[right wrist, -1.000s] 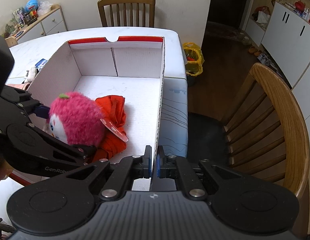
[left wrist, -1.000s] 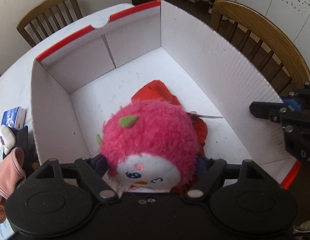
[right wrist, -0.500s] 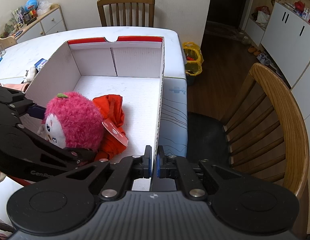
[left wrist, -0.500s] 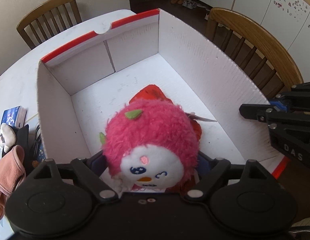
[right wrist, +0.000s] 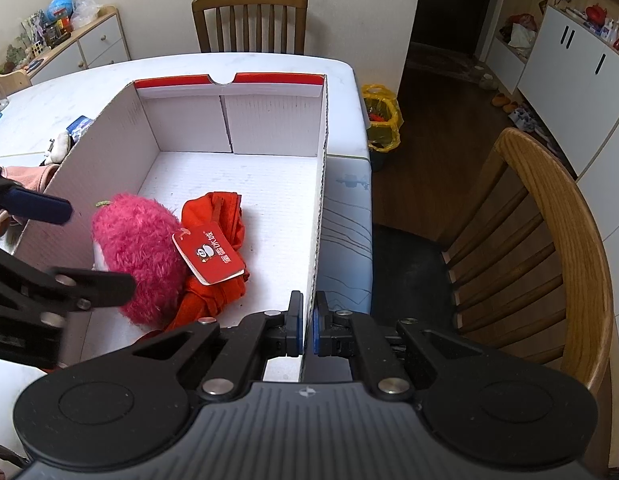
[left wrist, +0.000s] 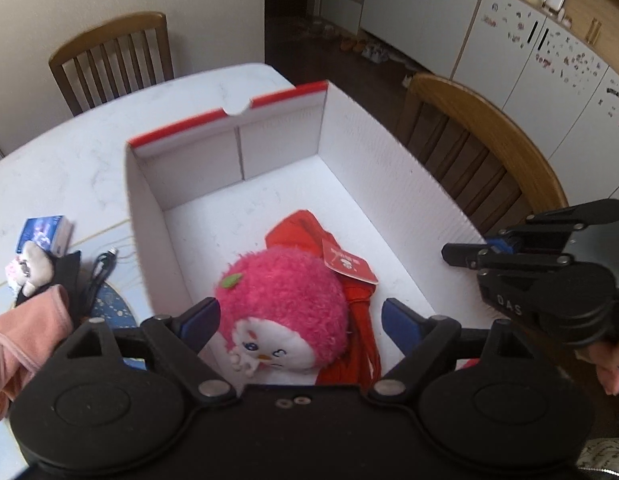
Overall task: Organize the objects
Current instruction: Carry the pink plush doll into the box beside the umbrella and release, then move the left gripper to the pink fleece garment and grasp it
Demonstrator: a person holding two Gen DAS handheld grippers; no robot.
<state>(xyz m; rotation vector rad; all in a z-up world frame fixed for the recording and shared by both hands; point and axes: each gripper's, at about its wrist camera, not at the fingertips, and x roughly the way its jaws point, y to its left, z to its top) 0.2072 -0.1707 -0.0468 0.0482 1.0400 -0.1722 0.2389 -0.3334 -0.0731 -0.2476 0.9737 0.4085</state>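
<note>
The pink plush toy point(left wrist: 283, 304) lies in the near left corner of the white box point(left wrist: 393, 184), face toward the near wall, leaning against an orange cloth bundle point(left wrist: 309, 232) with a red tag point(right wrist: 211, 258) on top. The left tongs point(left wrist: 297, 320) hang just above it, the toy straight ahead and slightly below, round enough that no long axis matters. The jaws are spread wide, having just been opening, one blue pad on each side of the plush with daylight between pad and fur; nothing is pinched.

The things I judge next to be sorted lie outside the box on the counter point(left wrist: 69, 160), to the left of its left wall: a pink cloth point(left wrist: 25, 332), a black cable point(left wrist: 99, 270), a small grey toy point(left wrist: 29, 268) and a blue packet point(left wrist: 43, 232). The left tongs are far nearer to these, so a sideways move over the wall seems the natural one.

The right tongs point(right wrist: 307, 328) are pressed together on the top edge of the box's right wall near its front corner, steadying it.
</note>
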